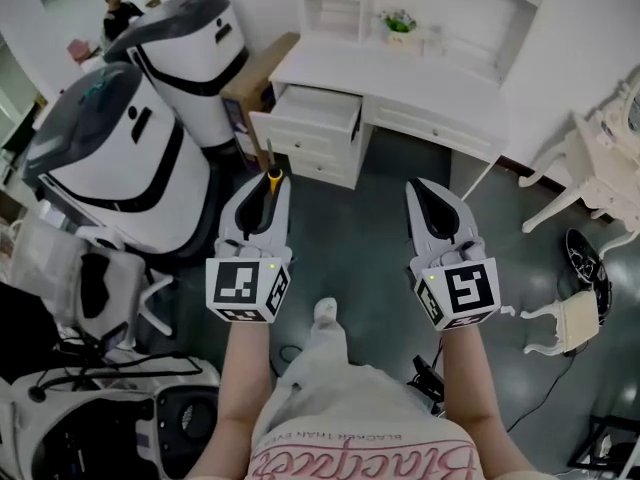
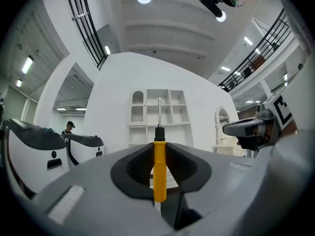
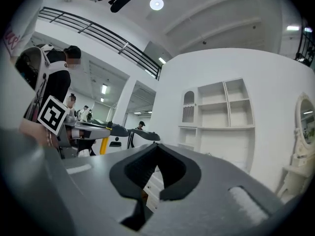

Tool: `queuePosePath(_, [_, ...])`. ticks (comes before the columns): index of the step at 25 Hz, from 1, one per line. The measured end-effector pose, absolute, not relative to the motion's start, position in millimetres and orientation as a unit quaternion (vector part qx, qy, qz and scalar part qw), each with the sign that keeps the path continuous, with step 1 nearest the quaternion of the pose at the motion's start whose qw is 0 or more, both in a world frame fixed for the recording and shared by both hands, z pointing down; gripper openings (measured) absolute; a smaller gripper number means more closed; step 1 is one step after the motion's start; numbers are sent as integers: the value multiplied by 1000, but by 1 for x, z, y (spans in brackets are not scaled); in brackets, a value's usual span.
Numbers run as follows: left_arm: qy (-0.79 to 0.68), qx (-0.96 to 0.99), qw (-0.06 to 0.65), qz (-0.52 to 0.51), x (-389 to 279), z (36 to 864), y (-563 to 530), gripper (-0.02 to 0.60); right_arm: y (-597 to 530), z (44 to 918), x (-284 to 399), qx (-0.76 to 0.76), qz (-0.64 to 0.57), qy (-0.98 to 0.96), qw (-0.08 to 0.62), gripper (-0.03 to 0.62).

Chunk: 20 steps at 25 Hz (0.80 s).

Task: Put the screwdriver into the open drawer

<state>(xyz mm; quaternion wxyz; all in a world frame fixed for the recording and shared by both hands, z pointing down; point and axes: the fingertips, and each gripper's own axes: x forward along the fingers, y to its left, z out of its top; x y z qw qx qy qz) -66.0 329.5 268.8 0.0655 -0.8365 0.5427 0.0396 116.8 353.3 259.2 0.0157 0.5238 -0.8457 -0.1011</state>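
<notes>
While the fingers of the left gripper (image 1: 266, 192) pinch the screwdriver (image 2: 159, 168) — those of the right gripper (image 1: 432, 194) pressed together, empty — carry it level past the front edge of the open drawer (image 1: 300, 132) before letting go.

Screwdriver (image 1: 273, 176) handle mostly hidden, head view

screwdriver (image 2: 159, 166), look: yellow handle, black collar, thin bare metal shaft
screwdriver, pose: roughly level, shaft pointing ahead toward the white bench (image 1: 400, 78)
screwdriver, place: in the air, handle clamped between the fingers (image 2: 138, 163) of the left gripper (image 1: 262, 196), apart from the drawer
drawer (image 1: 315, 118), look: white, shallow, at the bench's left end
drawer, state: pulled out, top open
</notes>
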Motion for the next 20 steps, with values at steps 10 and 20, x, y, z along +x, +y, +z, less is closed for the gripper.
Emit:
queuePosePath(10, [537, -841, 59, 31, -76, 267, 217, 94, 238, 261, 106, 523, -89, -847, 28, 2])
queuePosePath(20, [532, -845, 54, 34, -107, 268, 120, 94, 144, 266, 69, 527, -90, -844, 41, 2])
